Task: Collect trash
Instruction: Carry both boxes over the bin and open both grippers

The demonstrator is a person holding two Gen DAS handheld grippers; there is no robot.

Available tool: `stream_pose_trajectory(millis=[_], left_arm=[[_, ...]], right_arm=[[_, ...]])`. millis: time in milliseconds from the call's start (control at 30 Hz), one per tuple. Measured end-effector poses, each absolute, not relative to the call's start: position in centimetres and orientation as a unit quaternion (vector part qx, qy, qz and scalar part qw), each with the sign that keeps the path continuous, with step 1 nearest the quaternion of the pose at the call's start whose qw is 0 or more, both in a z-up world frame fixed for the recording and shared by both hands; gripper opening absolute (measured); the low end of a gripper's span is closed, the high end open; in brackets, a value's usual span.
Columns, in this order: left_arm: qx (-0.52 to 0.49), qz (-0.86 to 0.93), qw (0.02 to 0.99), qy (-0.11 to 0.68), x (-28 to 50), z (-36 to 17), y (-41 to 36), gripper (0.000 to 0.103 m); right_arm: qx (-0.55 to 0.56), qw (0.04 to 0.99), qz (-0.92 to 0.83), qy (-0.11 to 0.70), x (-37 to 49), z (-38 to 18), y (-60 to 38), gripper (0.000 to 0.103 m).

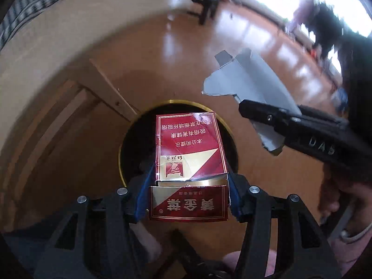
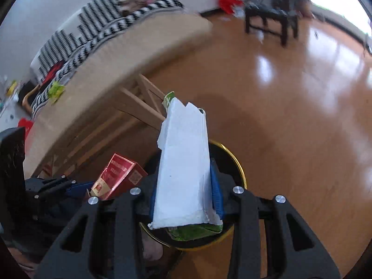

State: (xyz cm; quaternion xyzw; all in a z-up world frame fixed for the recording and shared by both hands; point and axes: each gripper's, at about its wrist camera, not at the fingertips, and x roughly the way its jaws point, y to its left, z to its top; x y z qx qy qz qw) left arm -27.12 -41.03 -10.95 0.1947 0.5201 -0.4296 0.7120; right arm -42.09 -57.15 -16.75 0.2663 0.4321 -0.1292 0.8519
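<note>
The left gripper (image 1: 188, 183) is clamping a red cigarette pack (image 1: 189, 148) between its blue pads, gripping it near the flip lid. The pack's long axis is running straight ahead along the fingers, lid end toward the camera, and it is hanging over the mouth of a black, gold-rimmed bin (image 1: 229, 130). The right gripper (image 2: 186, 197) is squeezing a flattened white carton (image 2: 186, 162) with a green underside, its length pointing forward, above the same bin (image 2: 234, 160). What is lying inside the bin is too dark to tell.
</note>
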Motion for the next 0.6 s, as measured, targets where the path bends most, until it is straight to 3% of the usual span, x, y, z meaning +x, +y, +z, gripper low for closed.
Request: stream_pose_trajectory(millis=[300,600], left_arm=[[0.218,-0.423,0.697,0.536,-25.7,-14.9,-42.1,0.054],[0.205,-0.429,0.695,0.54,-25.4,-15.3,-41.8,0.054]], right_arm=[[0.318,0.812,-0.123,0.474,-42.0,-23.4,-57.3,0.037],[0.328,0.808,-0.115,0.476,-40.8,-24.0,-56.6,0.037]])
